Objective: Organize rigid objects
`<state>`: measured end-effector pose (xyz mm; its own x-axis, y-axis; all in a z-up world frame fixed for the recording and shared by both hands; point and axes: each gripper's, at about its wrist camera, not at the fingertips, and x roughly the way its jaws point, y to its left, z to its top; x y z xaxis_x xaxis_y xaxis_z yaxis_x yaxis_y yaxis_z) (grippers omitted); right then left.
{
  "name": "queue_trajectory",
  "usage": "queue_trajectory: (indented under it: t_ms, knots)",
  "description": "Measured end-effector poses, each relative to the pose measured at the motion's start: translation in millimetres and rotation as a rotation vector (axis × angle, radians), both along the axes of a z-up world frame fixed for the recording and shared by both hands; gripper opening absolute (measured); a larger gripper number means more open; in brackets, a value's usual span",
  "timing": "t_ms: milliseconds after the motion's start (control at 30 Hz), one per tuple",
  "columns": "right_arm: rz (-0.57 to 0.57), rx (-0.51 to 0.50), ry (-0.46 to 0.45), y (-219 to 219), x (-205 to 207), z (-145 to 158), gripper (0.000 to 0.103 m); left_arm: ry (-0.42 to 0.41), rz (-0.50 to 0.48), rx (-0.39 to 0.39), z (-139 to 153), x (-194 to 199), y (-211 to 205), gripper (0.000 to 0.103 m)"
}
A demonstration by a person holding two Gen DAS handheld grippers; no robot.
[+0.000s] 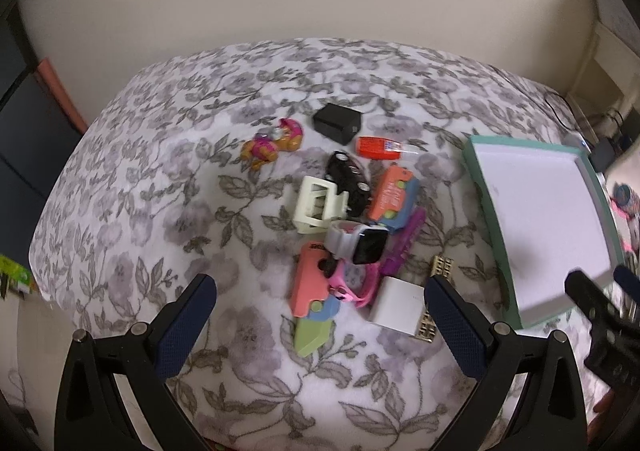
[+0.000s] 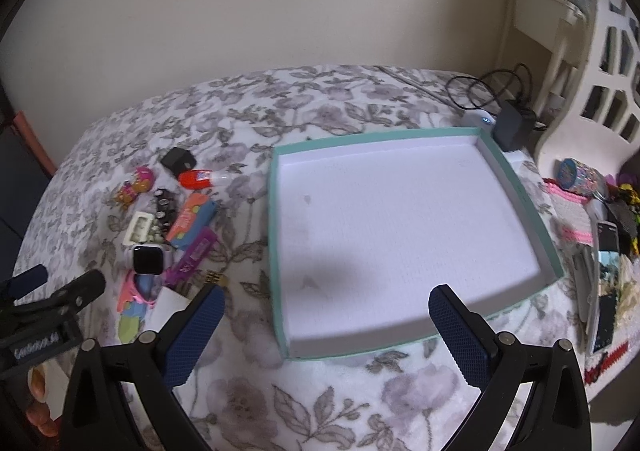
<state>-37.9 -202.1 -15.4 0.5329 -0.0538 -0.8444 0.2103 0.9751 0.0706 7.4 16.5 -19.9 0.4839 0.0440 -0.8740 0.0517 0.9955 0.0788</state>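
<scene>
A pile of small rigid objects lies on the floral bedspread: a smartwatch (image 1: 366,245), a cream clip (image 1: 316,205), a black toy car (image 1: 348,183), an orange case (image 1: 390,193), a white cube (image 1: 398,305), a pink case (image 1: 308,279), a red glue bottle (image 1: 378,147), a black box (image 1: 338,122) and a toy figure (image 1: 274,143). A teal tray (image 2: 276,251) with a white inside stands to their right and holds nothing. My left gripper (image 1: 320,327) is open just before the pile. My right gripper (image 2: 326,331) is open over the tray's near edge.
A black charger (image 2: 514,125) with cables lies behind the tray. Phones (image 2: 604,283), a patterned cup (image 2: 580,175) and clutter lie along the right bed edge. A wall runs behind the bed. White furniture stands at the far right.
</scene>
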Motion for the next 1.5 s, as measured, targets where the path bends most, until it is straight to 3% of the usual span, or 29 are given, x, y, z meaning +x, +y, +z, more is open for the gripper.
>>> queue_trajectory:
  t_ms: [133,267,500,633,867,1000,1133,1267,1400,1500]
  knots:
    - [0.039,0.076,0.038,13.3,13.1,-9.0,0.103,0.019,0.073,0.033,-7.9,10.2,12.6,0.103]
    - [0.058,0.169,0.116,25.9,27.3,-28.0,0.103,0.099,0.133,-0.005,-21.5,22.7,32.5,0.103]
    - [0.121,0.180,0.200,56.9,43.8,-50.5,0.102,0.201,0.160,-0.014,-47.3,33.4,37.7,0.103]
    - [0.144,0.141,0.266,65.6,55.3,-66.9,0.092,0.251,0.173,-0.030,-57.8,37.8,42.4,0.103]
    - [0.135,0.120,0.257,70.1,61.2,-65.4,0.087,0.269,0.236,-0.038,-66.9,45.0,57.8,0.103]
    - [0.150,0.139,0.239,73.0,64.8,-59.3,0.075,0.288,0.221,-0.034,-76.4,50.5,57.2,0.103]
    - [0.166,0.132,0.225,76.3,63.8,-56.1,0.072,0.282,0.199,-0.013,-78.4,53.1,50.3,0.103]
    - [0.181,0.190,0.242,81.1,66.1,-61.9,0.070,0.282,0.183,-0.019,-78.7,55.3,47.2,0.101]
    - [0.181,0.231,0.256,82.5,72.9,-69.4,0.055,0.287,0.169,-0.030,-79.0,56.2,47.0,0.101]
    - [0.148,0.261,0.279,79.0,77.2,-79.1,0.051,0.291,0.160,-0.033,-77.3,54.3,45.7,0.101]
